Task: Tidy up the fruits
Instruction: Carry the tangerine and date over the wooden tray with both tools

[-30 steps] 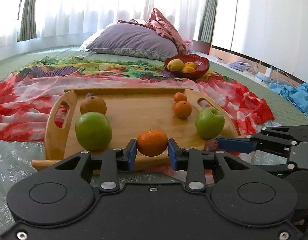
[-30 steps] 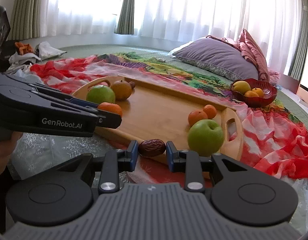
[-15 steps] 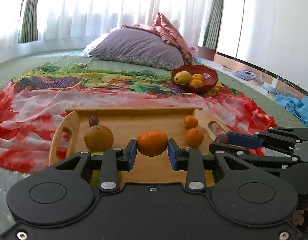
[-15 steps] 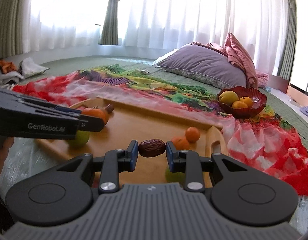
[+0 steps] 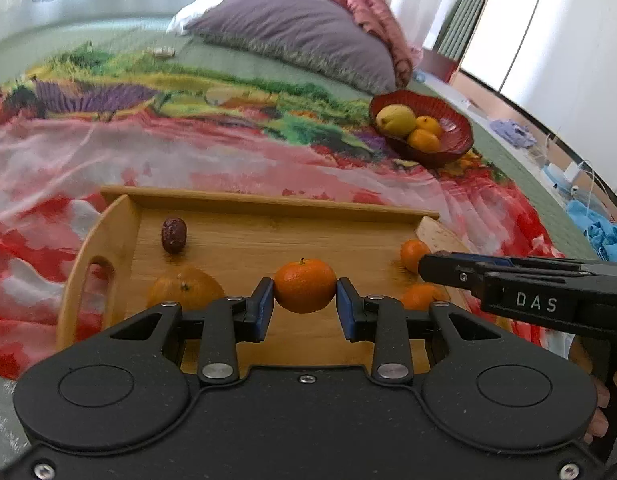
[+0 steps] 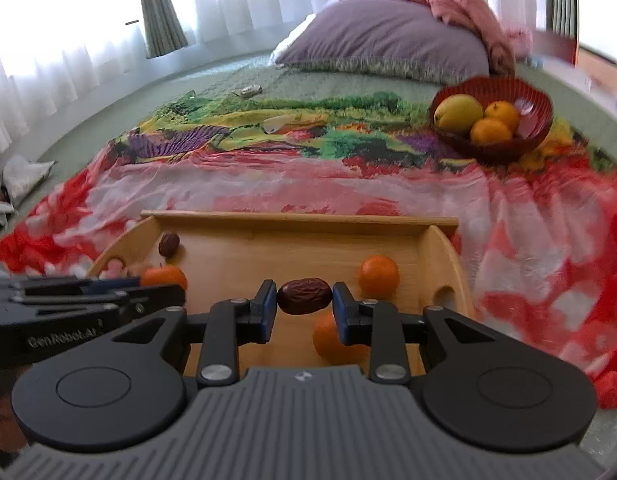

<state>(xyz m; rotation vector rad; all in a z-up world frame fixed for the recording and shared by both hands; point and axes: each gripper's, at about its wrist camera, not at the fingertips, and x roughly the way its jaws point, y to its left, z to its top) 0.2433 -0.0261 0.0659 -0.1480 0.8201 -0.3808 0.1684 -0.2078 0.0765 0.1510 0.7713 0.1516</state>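
Above the wooden tray (image 5: 264, 200), left gripper (image 5: 304, 304) jaws grasp a mandarin (image 5: 304, 286); right gripper (image 6: 304, 306) jaws grasp a date (image 6: 304, 301). Best to carry both level toward the red bowl (image 6: 508, 148), easing off only once low inside.

Right tool (image 6: 304, 307) clamps date (image 6: 304, 301) above wooden tray (image 6: 300, 218); red bowl (image 6: 542, 120) beyond.
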